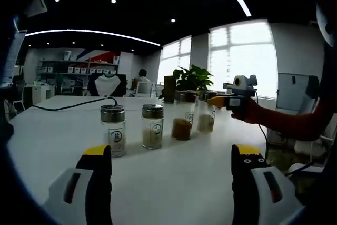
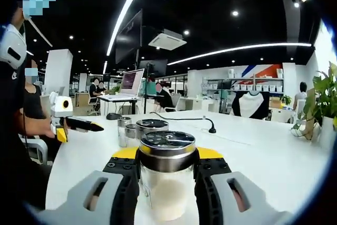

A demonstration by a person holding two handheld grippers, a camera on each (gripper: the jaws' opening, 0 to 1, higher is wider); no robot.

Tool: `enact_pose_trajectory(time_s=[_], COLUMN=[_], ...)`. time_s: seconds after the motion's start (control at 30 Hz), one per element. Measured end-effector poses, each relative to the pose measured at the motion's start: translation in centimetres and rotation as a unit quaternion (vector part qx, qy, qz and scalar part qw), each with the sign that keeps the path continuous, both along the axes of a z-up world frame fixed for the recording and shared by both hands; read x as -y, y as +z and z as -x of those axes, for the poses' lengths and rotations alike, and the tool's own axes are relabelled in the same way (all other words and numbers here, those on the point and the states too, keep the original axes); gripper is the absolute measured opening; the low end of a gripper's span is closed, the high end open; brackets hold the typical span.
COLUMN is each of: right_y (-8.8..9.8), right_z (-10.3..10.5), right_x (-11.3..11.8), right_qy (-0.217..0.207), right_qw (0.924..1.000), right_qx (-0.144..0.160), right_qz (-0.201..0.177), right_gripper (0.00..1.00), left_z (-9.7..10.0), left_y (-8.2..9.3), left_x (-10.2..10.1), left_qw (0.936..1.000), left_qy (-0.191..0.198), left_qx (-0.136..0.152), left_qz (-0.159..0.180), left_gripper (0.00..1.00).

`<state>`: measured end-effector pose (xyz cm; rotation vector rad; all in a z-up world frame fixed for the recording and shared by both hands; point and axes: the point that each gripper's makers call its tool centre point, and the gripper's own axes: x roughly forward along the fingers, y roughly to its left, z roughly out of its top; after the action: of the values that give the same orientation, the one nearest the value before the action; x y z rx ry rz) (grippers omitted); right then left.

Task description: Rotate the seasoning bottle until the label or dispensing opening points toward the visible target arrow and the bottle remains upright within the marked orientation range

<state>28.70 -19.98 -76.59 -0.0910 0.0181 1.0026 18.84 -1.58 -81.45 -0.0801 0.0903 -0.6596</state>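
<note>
Four glass seasoning bottles with metal lids stand upright in a row on the white table (image 1: 174, 188). The nearest bottle (image 1: 114, 130) and the second bottle (image 1: 152, 126) hold pale powder and turn their round-logo labels toward the left gripper view. The third bottle (image 1: 183, 115) holds brown powder. My left gripper (image 1: 171, 154) is open, wide apart and short of the row. My right gripper (image 1: 220, 101) is at the far-end bottle (image 1: 206, 115). In the right gripper view my right gripper (image 2: 167, 156) is shut on that bottle (image 2: 167, 183), a jaw on each side below the lid. The left gripper (image 2: 79, 125) shows at left.
A black cable (image 1: 73, 106) crosses the table's far left. A potted plant (image 1: 194, 79) stands behind the row. A red sleeve (image 1: 295, 122) reaches in from the right. A small black table microphone (image 2: 211, 129) sits beyond the bottles. People sit at desks in the background.
</note>
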Motion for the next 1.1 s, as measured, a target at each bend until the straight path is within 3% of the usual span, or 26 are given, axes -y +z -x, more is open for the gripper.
enact_pose_trajectory(time_s=[0.63,0.9,1.1], right_y=[-0.7,-0.9,-0.8], right_z=[-2.1,-2.1,-2.1], right_x=[1.2,2.2,2.1], right_qy=[0.022,0.03,0.041], right_qw=[0.9997,0.999,0.9988], right_qx=[-0.007,-0.021,-0.017], right_qz=[0.006,-0.024,-0.021], right_gripper=[0.37,0.38,0.38], left_z=[-0.5,-0.6,-0.6], left_y=[0.5,0.4,0.2], left_x=[0.1,0.3,0.4], left_qw=[1.0,1.0,0.9999], left_qy=[-0.001,-0.003,-0.004], left_qx=[0.001,0.001,-0.002], left_qz=[-0.004,-0.006,-0.01], left_gripper=[0.99,0.99,0.99])
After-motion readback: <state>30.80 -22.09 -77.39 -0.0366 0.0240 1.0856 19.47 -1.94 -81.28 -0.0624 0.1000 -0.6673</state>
